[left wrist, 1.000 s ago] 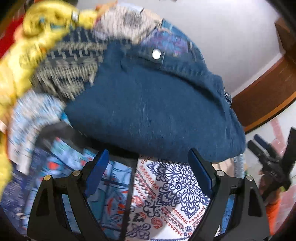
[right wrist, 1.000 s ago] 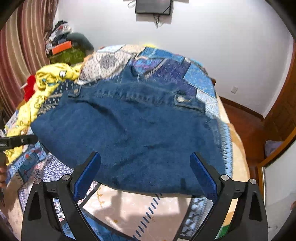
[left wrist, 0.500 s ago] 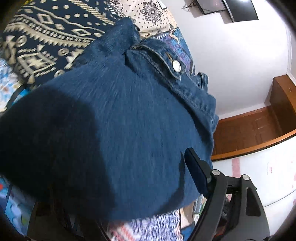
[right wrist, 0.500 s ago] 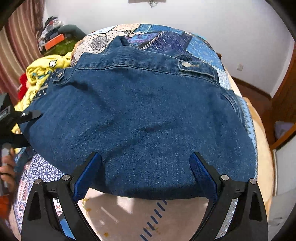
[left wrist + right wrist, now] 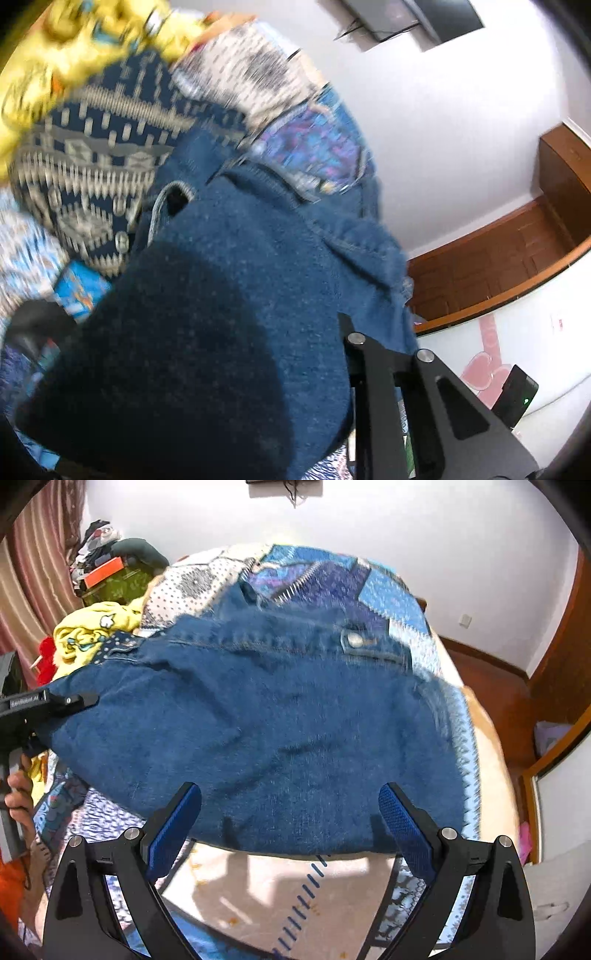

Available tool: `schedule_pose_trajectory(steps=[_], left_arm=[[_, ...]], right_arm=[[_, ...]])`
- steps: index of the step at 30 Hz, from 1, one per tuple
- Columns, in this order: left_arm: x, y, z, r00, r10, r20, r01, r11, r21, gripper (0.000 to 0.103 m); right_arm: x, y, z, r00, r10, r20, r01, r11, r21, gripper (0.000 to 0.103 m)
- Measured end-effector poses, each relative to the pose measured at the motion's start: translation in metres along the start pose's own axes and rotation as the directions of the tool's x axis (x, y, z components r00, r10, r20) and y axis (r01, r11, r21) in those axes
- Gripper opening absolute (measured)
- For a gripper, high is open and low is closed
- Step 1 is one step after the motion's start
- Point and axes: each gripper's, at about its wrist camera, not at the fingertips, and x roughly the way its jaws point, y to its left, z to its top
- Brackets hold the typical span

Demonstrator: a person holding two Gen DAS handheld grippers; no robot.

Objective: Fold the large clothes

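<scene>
Right hand-held gripper [image 5: 290, 823] spread apart above denim jacket [image 5: 266, 723], left hand-held gripper [image 5: 83, 700] state unclear.

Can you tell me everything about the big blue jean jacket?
The denim jacket is dark blue, thick-looking cloth with stitched seams and a silver snap button. It lies spread out on the patterned bedspread. The left gripper meets its left edge; the right gripper is open at its near hem.
</scene>
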Motion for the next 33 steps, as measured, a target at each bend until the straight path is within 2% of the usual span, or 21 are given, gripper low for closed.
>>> schedule_pose_trajectory(steps=[4, 7, 10, 14, 18, 20, 23, 27, 30, 33], left_arm=[[-0.045, -0.026, 0.008, 0.995, -0.036, 0.093, 0.027, 0.995, 0.093, 0.018], [-0.078, -0.048, 0.006, 0.988, 0.015, 0.152, -0.049, 0.975, 0.219, 0.018], [-0.101, -0.054, -0.001, 0.98, 0.056, 0.193, -0.11, 0.952, 0.285, 0.018], [-0.107, -0.046, -0.006, 0.969, 0.116, 0.22, -0.182, 0.934, 0.308, 0.018], [-0.091, -0.025, -0.006, 0.968, 0.163, 0.188, -0.211, 0.939, 0.271, 0.018], [-0.077, -0.019, -0.004, 0.967, 0.194, 0.166, -0.232, 0.938, 0.258, 0.018], [-0.074, -0.023, -0.009, 0.96, 0.228, 0.162, -0.265, 0.926, 0.269, 0.018], [-0.075, -0.05, -0.01, 0.958, 0.229, 0.173, -0.274, 0.911, 0.31, 0.018], [-0.071, -0.086, -0.016, 0.958, 0.218, 0.187, -0.274, 0.888, 0.369, 0.018], [-0.06, -0.132, -0.027, 0.961, 0.191, 0.201, -0.264, 0.85, 0.456, 0.018]], right_arm=[[-0.017, 0.022, 0.013, 0.999, 0.02, 0.044, -0.018, 0.999, -0.03, 0.096], [-0.014, 0.046, 0.022, 0.997, 0.056, 0.051, -0.053, 0.997, -0.058, 0.096], [0.001, 0.072, 0.028, 0.995, 0.101, 0.025, -0.098, 0.991, -0.091, 0.096], [0.035, 0.11, 0.03, 0.983, 0.174, -0.06, -0.18, 0.976, -0.125, 0.096], [0.074, 0.134, 0.024, 0.968, 0.194, -0.159, -0.216, 0.967, -0.135, 0.096], [0.09, 0.134, 0.02, 0.961, 0.197, -0.193, -0.223, 0.967, -0.124, 0.096], [0.107, 0.124, 0.015, 0.942, 0.246, -0.231, -0.265, 0.962, -0.058, 0.097], [0.099, 0.105, 0.018, 0.933, 0.278, -0.23, -0.287, 0.958, -0.005, 0.096], [0.077, 0.085, 0.016, 0.94, 0.288, -0.184, -0.286, 0.958, 0.036, 0.096], [0.048, 0.052, 0.008, 0.955, 0.278, -0.104, -0.271, 0.959, 0.077, 0.096]])
